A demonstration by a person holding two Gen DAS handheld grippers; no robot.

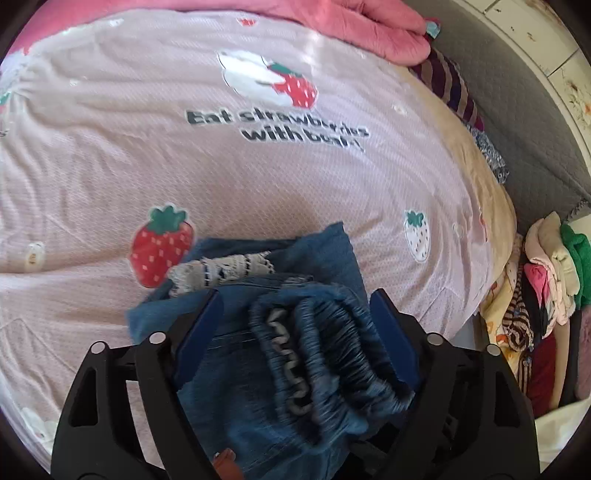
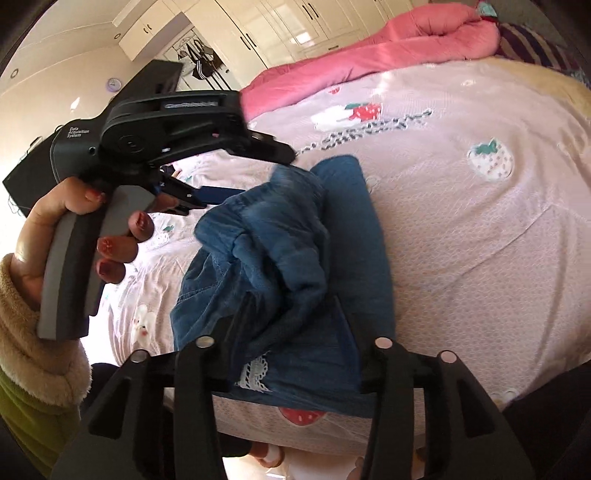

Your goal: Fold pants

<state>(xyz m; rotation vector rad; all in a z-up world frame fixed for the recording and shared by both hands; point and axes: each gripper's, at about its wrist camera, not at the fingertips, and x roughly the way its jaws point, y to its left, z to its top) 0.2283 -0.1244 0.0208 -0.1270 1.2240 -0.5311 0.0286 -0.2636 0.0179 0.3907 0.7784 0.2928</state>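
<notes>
Left wrist: pants (image 1: 295, 354) between left gripper (image 1: 295, 317) fingers.

Blue denim pants (image 1: 258, 369), faded paler along the gathered elastic waistband (image 1: 332, 332) and trimmed with white lace (image 1: 221, 273). Pale pink bedsheet (image 1: 147, 155), finely dotted in weave, printed with red strawberries (image 1: 160, 245), a white strawberry (image 1: 417, 236) topped in green, and dark lettering (image 1: 277, 125). Deeper pink quilt (image 1: 369, 26) at the far edge. Purple and tan stripes on a cloth (image 1: 448, 88) beside it. Black gripper frames, with blue fingers (image 1: 391, 328).
</notes>
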